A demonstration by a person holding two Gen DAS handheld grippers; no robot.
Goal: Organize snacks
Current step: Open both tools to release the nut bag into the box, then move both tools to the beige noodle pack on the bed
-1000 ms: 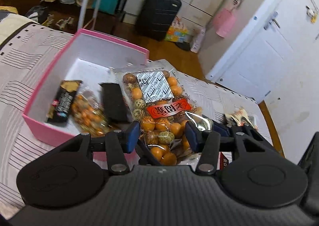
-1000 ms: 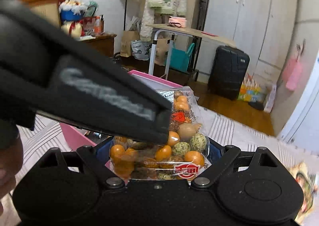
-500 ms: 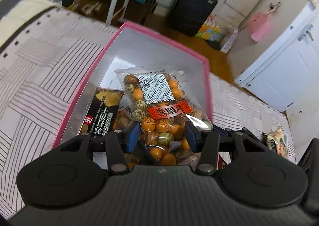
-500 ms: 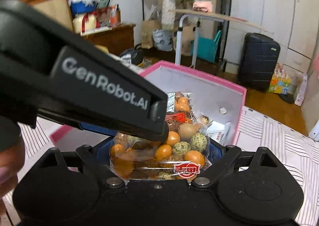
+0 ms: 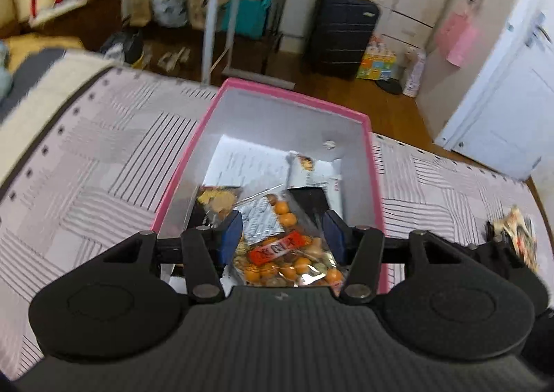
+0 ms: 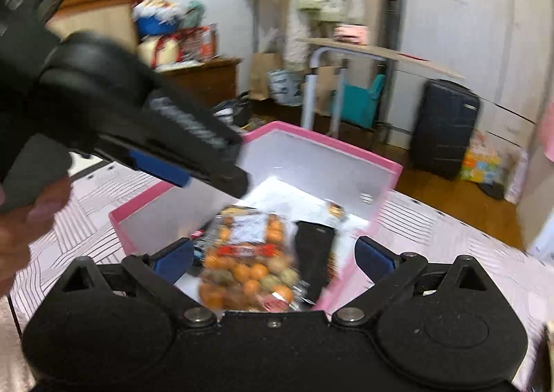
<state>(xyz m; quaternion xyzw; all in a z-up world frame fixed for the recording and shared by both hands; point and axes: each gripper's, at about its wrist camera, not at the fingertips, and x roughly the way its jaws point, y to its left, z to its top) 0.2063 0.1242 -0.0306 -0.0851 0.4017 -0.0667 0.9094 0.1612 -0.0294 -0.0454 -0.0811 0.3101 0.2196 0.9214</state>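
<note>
Striped bedcover (image 5: 104, 156) carries your pink box (image 5: 375, 191); both grippers, left (image 5: 282, 236) and right (image 6: 273, 258), spread-jawed, let the snack bag (image 5: 284, 250) drop inside.

Left tongs (image 5: 282, 236) spread apart; right tongs (image 6: 273, 257) wide apart, both angled downward.

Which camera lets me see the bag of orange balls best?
The left wrist view. There the snack bag looks sharp in the pink box, red label readable, between the open left gripper fingers. In the right wrist view the same bag is blurry, though less hidden, below the open right gripper.
</note>
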